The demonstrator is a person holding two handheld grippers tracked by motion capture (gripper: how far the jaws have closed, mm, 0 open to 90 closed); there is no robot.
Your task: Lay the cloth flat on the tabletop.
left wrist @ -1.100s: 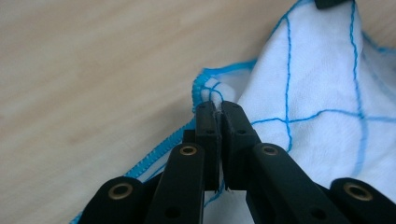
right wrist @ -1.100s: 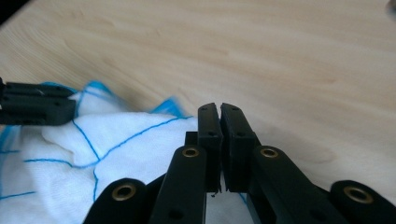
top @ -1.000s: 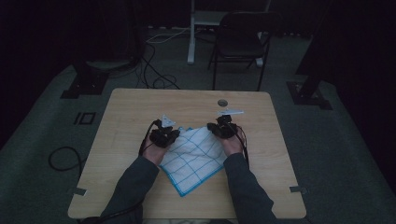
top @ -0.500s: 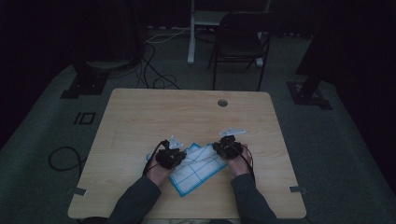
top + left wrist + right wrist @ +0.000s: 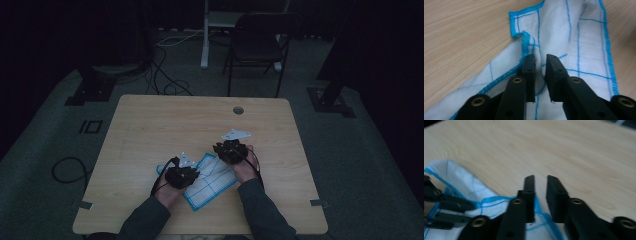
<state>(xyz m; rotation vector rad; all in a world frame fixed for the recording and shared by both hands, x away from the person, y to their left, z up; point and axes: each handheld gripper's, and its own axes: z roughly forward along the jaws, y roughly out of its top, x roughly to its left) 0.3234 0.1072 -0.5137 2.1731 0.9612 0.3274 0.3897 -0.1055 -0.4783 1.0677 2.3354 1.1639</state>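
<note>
We had folded the white, blue-checked cotton cloth point(image 5: 210, 180) at the light wooden table's point(image 5: 150, 125) six o'clock edge, the left hand-held gripper point(image 5: 540, 63) just opening off it, right hand-held gripper point(image 5: 540, 185) slightly apart, smoothing left.

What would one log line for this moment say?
scene: checked cloth on table | left gripper: jaws just opening, cloth fold between them | right gripper: jaws slightly apart at cloth edge

Left hand-held gripper point(image 5: 182, 172) jaws just opening; right hand-held gripper point(image 5: 231, 149) parted.
</note>
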